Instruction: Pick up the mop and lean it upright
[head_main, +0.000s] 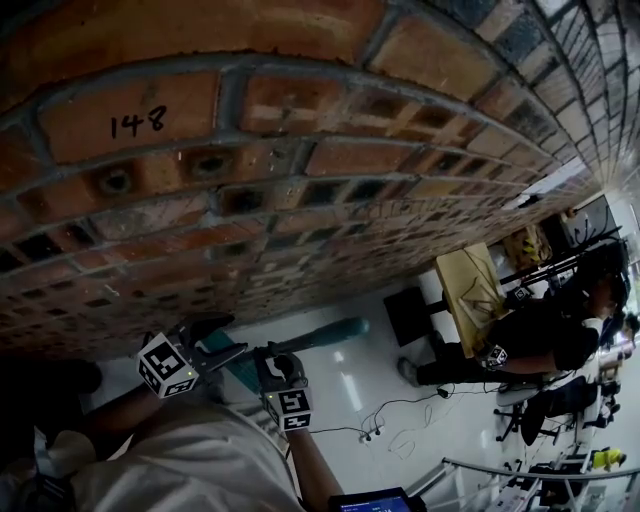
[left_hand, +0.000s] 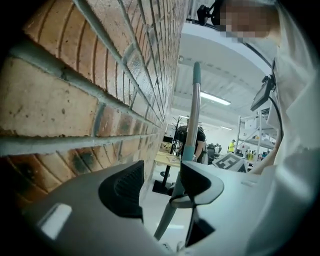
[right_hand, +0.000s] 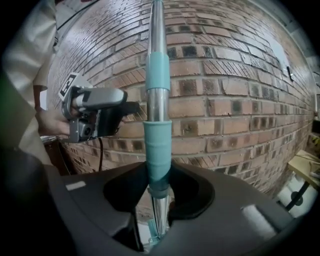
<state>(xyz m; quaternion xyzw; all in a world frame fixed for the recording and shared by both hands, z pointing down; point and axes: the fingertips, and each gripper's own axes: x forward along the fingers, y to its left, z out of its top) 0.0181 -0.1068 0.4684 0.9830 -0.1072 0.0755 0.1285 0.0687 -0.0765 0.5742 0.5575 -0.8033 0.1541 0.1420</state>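
Brick wall (right_hand: 235, 95) behind; mop handle (right_hand: 158, 75) clamped in right hand-held gripper (right_hand: 159, 191).

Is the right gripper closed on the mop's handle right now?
Yes, in the right gripper view the right gripper has both jaws pressed against the mop handle at its teal sleeve.

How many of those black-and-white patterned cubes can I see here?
2. The left cube rides on the left gripper; the right cube rides on the right gripper, whose jaws grip the mop handle. None looks hidden.
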